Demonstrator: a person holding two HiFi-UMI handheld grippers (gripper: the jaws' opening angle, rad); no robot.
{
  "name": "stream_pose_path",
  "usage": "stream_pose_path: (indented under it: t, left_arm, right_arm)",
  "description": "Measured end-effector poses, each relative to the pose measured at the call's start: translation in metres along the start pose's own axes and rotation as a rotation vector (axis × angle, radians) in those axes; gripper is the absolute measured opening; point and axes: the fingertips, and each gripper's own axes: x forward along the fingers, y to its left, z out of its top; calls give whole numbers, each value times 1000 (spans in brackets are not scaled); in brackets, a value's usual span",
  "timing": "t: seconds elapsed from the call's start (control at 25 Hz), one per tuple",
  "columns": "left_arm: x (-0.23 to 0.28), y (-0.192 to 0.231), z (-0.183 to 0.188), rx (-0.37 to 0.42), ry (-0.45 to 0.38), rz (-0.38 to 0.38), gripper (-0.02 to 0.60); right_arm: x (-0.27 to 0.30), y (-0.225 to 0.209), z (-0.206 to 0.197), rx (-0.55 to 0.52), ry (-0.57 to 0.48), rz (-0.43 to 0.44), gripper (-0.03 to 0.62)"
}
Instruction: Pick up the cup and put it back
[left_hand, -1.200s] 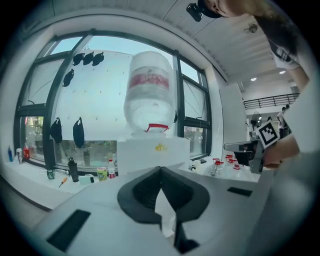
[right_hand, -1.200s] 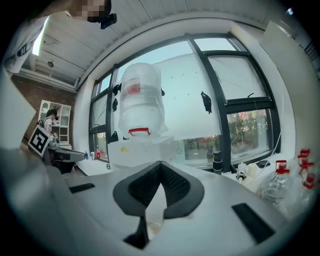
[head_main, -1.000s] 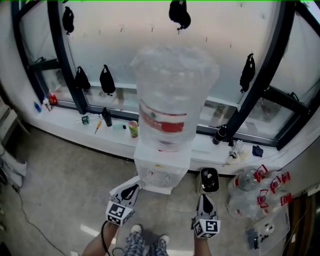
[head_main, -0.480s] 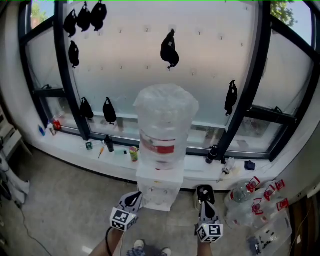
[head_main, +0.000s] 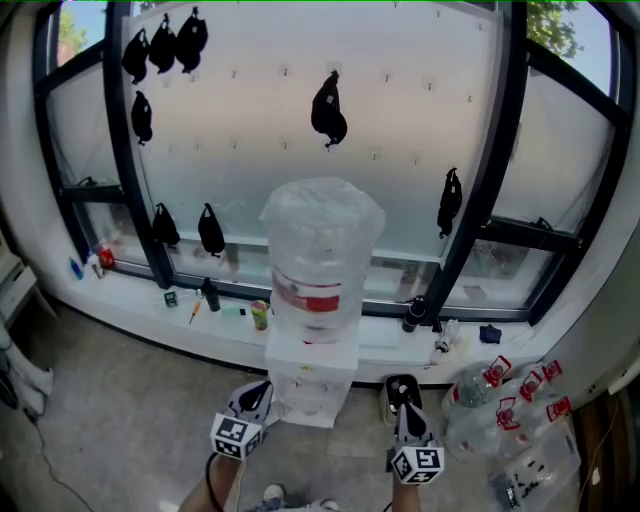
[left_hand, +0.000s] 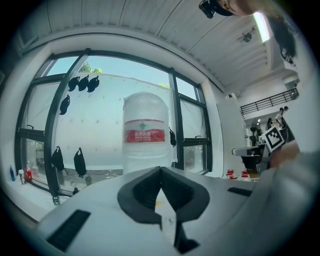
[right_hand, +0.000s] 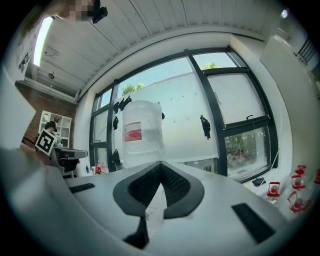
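**Both hand-held grippers closed before the water dispenser**

The left hand-held gripper (head_main: 258, 392) and the right hand-held gripper (head_main: 404, 408) point level at the water dispenser (head_main: 312, 385). The jaws of each are pressed together. A small colourful cup (head_main: 260, 314) stands on the window sill (head_main: 140, 305), left of the dispenser and well apart from both.

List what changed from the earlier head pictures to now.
The camera drew back and tilted up: the clear water bottle on the white dispenser looks smaller, with more window above it. The left gripper and right gripper appear to have risen with it. Nothing was grasped or released. Both grippers stay shut and empty; the dispenser has not moved.
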Motion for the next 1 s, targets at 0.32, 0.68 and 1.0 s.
stream_pose_path:
  t: [0.32,0.68,1.0]
  left_arm:
    - [10,3,-4,-6,7,-3,25]
    - [14,0,-9,-27,13,-17,25]
    - [13,1,-10,-35,15,-14,25]
  right_arm:
    - [9,-3,2,13,1,14,16]
    - [9,-1,1,21,3,30,16]
    - [11,6,2,25,-5,47,17]
